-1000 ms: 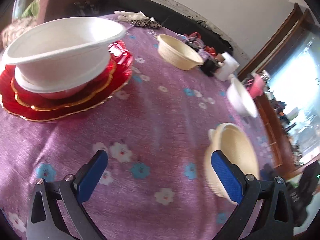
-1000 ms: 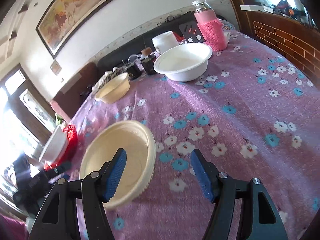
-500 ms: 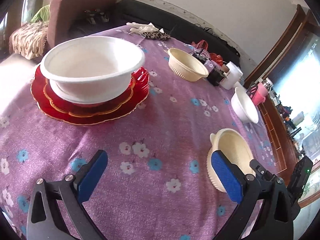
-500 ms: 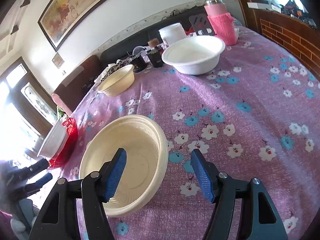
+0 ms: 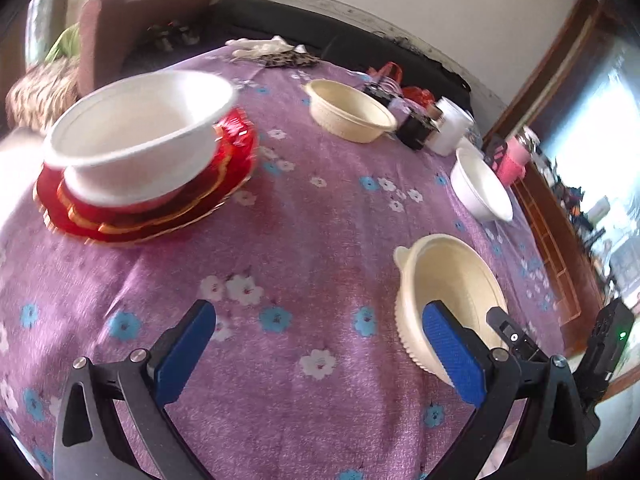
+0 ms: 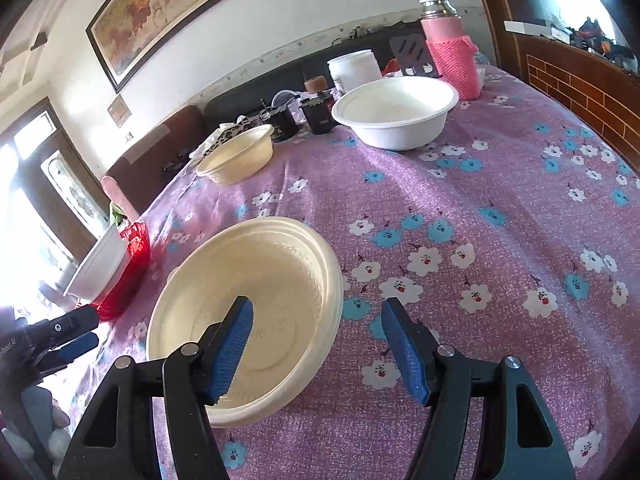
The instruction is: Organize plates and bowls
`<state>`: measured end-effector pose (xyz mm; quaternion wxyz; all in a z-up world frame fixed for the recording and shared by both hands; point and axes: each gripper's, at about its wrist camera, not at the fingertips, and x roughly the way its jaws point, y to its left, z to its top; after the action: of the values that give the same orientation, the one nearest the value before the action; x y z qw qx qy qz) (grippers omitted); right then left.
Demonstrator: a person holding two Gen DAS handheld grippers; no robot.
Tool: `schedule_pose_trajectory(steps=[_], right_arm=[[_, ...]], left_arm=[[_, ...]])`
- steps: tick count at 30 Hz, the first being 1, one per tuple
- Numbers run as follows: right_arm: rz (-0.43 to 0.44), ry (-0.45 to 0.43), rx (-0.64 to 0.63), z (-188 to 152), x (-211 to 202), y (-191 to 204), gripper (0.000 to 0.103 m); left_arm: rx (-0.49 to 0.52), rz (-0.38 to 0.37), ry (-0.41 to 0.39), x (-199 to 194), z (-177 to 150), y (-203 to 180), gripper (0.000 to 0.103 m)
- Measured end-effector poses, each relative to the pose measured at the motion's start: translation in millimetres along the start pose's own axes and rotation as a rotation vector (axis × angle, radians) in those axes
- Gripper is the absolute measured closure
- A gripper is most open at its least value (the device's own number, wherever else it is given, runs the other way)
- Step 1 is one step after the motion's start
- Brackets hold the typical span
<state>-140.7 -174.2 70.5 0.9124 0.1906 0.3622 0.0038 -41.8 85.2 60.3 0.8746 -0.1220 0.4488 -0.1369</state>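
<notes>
A white bowl sits on stacked red plates at the left; both show at the left edge of the right wrist view, bowl and plates. A cream bowl lies on the purple cloth; it also shows in the left wrist view. My right gripper is open, its left finger over this bowl's inside, its right finger outside the rim. My left gripper is open and empty above the cloth. A second cream bowl and a second white bowl stand farther back.
A pink flask, a white jar and dark cups stand at the table's far side. A dark sofa runs behind the table. A wooden-brick wall is at the right.
My right gripper has moved forward and down, so its left finger now reaches over the cream bowl. My left gripper has shifted and the view has swung; it stays open and empty.
</notes>
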Motion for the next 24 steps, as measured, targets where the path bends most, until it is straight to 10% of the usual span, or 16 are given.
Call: schedule_pose_trajectory(steps=[11,14,16,24], right_arm=[[-0.037,0.022,0.002,0.7,1.1,-0.8,0.046],[-0.034,0.067,-0.002,-1.9,5.7,1.9,0.056],[-0.024,0.091,-0.003,-3.2,8.2,3.1,0.075],[0.027,0.098,-0.002,3.0,-2.1,18.9,0.081]], left_arm=[[0.179,0.029,0.075,55.5,4.8,-55.4,0.001],[0.191,0.002,0.128,70.4,1.2,-64.6,0.038],[0.205,-0.027,0.188,79.9,-5.1,-70.8,0.089],[0.184,-0.046,0.12,46.8,-2.3,-64.1,0.09]])
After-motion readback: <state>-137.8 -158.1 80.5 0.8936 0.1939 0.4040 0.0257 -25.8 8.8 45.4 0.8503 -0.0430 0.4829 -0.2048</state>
